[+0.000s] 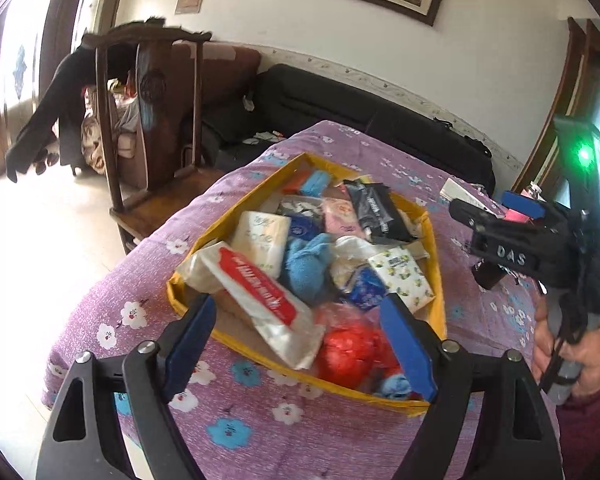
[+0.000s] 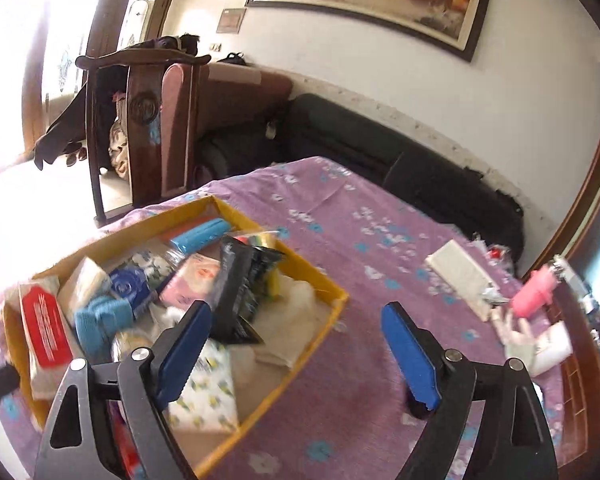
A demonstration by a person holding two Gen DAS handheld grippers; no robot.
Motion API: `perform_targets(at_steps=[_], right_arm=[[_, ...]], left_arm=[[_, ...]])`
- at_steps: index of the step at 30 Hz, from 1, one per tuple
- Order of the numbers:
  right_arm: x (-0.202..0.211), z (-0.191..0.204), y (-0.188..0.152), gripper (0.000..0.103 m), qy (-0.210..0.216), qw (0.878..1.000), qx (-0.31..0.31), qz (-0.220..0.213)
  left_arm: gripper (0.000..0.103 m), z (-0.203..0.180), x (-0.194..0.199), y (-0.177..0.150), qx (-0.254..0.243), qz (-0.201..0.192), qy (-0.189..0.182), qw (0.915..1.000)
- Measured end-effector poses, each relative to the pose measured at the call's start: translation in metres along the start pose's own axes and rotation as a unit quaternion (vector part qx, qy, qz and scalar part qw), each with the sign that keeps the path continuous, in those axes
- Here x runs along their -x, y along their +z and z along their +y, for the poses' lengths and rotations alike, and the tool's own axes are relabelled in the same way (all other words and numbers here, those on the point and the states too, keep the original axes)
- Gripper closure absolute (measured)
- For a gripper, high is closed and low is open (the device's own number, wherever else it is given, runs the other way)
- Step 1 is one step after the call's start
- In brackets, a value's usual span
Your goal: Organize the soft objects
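My left wrist camera looks steeply down, close over the near corner of the yellow box (image 1: 436, 240) on the table (image 1: 100, 292). My right one sits further right, facing the table's far edge. Both share box, chair (image 2: 148, 128) and wall.

Daylight glare blown out at left, fisheye bending at edges, right wrist view motion-blurred.

Matt yellow cardboard box (image 1: 434, 240), glossy plastic tissue packs (image 1: 260, 280), purple floral cloth cover (image 2: 340, 208), polished dark wooden chair (image 1: 148, 92).
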State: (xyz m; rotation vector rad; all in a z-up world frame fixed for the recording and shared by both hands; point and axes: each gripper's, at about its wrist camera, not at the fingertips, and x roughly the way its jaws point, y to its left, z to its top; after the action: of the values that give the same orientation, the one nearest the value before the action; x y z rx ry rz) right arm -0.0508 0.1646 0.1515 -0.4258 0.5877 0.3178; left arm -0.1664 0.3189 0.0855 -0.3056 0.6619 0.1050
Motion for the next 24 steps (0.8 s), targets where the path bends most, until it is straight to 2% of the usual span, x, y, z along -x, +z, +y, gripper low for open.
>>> perform_targets(at_steps=[8, 12, 17, 21, 24], right_arm=[[0.034, -0.036, -0.027, 0.009, -0.029, 0.999, -0.026, -0.017], [0.043, -0.054, -0.041, 0.009, -0.034, 0.998, -0.045, -0.014], [0.048, -0.075, -0.057, 0.009, -0.036, 0.997, -0.07, -0.009], [0.05, -0.088, -0.067, 0.008, -0.037, 0.996, -0.086, -0.008], [0.051, -0.095, -0.072, 0.008, -0.036, 0.995, -0.096, -0.006]], left_arm=[[0.016, -0.045, 0.019, 0.001, -0.048, -0.03, 0.015, 0.9983], [0.011, -0.062, 0.027, 0.001, -0.061, -0.049, 0.022, 0.9967], [0.01, -0.077, 0.036, -0.002, -0.073, -0.069, 0.035, 0.9943], [0.006, -0.087, 0.047, -0.004, -0.081, -0.106, 0.065, 0.9889], [0.0, -0.092, 0.061, -0.007, -0.084, -0.156, 0.096, 0.9796]])
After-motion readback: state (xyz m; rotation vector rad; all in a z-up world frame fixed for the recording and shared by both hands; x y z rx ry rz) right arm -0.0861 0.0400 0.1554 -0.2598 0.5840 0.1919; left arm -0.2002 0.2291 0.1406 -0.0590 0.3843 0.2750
